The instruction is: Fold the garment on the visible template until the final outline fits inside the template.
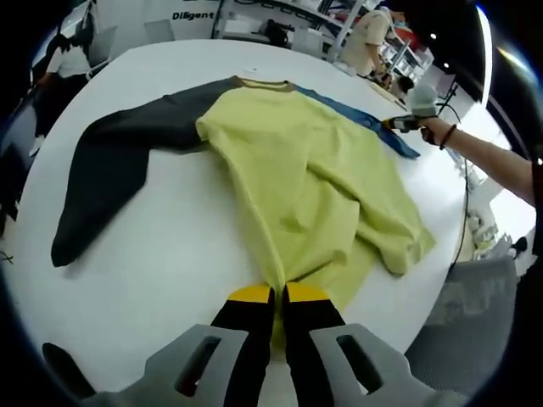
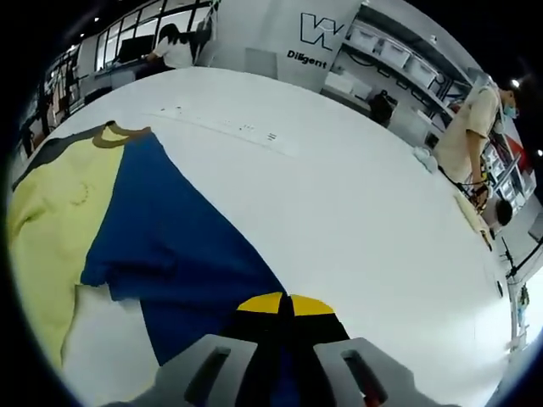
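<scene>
1. On the round white table (image 1: 170, 254), a long-sleeved garment (image 1: 305, 178) with a yellow cloth body lies spread, partly rumpled; its dark grey sleeve (image 1: 110, 170) stretches out flat to one side and its blue sleeve (image 2: 170, 246) to the other.
2. Left gripper (image 1: 278, 295): yellow-tipped jaws clamped together on the yellow hem at the near edge of the body.
3. Right gripper (image 2: 284, 303): jaws pressed together on the end of the blue sleeve, cloth pinched between the tips (in the left gripper view it sits at the far table edge, in the person's hand (image 1: 434, 127)).
4. No template outline readable on the table in either view, so I cannot tell how the garment sits against it.
5. Step, as I read it: early folding, with both ends gripped and the sleeves not yet brought in.
6. Next move likely calls for carrying the blue sleeve across the yellow body while the hem stays pinned taut; the grey sleeve needs the same afterwards.
7. Risk: rumples near the hem may get trapped under the fold.
</scene>
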A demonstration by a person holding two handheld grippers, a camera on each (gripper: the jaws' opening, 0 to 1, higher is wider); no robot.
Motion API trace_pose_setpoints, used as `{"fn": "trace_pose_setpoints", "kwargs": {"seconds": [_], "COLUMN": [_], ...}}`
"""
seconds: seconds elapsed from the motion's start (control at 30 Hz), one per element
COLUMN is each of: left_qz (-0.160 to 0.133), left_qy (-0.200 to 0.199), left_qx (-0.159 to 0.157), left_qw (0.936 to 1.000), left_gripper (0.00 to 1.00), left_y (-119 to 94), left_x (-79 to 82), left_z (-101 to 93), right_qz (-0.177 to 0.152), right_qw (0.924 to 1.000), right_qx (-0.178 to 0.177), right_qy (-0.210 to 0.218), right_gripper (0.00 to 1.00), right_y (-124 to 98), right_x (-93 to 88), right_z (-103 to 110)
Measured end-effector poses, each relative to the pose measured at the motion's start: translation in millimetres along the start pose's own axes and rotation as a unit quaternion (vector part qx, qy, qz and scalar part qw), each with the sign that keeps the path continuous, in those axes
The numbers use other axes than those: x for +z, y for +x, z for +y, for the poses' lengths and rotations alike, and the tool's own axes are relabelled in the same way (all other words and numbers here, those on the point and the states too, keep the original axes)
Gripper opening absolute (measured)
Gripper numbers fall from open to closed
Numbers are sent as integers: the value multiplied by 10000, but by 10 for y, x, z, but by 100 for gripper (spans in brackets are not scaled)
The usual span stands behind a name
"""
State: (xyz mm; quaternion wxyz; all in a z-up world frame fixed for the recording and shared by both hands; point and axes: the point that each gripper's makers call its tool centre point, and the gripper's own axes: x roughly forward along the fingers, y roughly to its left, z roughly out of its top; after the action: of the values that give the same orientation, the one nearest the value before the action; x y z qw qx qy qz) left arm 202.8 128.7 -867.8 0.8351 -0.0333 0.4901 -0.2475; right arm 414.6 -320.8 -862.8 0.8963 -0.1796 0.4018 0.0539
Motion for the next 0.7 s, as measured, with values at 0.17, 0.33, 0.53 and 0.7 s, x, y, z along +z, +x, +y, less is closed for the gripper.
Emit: {"fn": "trace_pose_setpoints", "kwargs": {"seconds": [0.17, 0.33, 0.53, 0.7], "left_qz": [-3, 0, -38, -103], "left_qy": [-9, -59, -98, -47], "left_qx": [3, -1, -71, -152], "left_qw": [10000, 10000, 9999, 9998], "left_gripper": [3, 4, 11, 22], "left_y": [2, 1, 6, -1], "left_x": [-1, -2, 25, 55], "left_z": [-7, -17, -43, -112], "right_qz": [-59, -432, -740, -747], "right_qw": [9999, 9957, 9884, 9843], "right_qx": [-32, -42, 74, 229], "right_qy": [98, 823, 1322, 1583], "right_gripper": [0, 4, 35, 54], "right_y": [-8, -117, -214, -311], "right_x": [22, 159, 277, 271], "right_z": [-24, -72, -70, 77]}}
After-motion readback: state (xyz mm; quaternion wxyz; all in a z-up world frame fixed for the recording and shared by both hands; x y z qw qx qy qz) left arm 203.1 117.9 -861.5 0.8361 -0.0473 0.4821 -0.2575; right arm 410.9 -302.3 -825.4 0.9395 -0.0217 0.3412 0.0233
